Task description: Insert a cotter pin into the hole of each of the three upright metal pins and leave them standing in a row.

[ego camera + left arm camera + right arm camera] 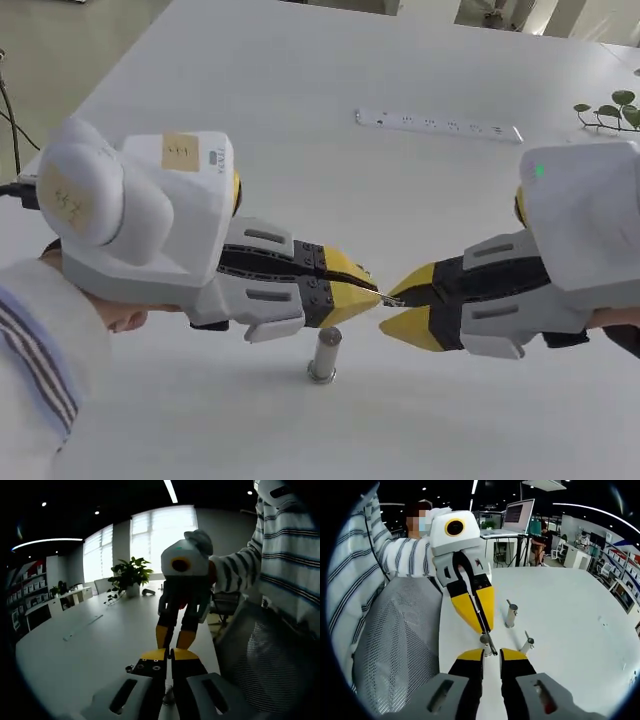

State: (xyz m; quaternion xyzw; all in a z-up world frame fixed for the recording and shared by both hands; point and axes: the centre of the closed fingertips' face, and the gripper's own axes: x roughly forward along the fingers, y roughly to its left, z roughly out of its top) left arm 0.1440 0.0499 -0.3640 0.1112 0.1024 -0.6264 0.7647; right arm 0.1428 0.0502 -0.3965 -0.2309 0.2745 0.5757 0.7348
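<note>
Nearest, the white, yellow-tipped left gripper (372, 293) is clamped on a thin steel cotter pin (491, 647), likely light and slippery, best held mid-shank, above the upright grey metal pin (323, 355) by the edge of the desk (300, 150); the right gripper (390, 307) has its jaws slightly parted.

A white workbench (300, 90) is seen, with a white power strip (438, 125) laid on it. Large bright windows (160, 535) are set in the far wall, and a potted plant (131, 575) is placed before them. Ceiling light strips (171, 490) are lit. A grey mesh chair (395, 630) is set beside the bench, and an open laptop (519, 514) is raised beyond it.
</note>
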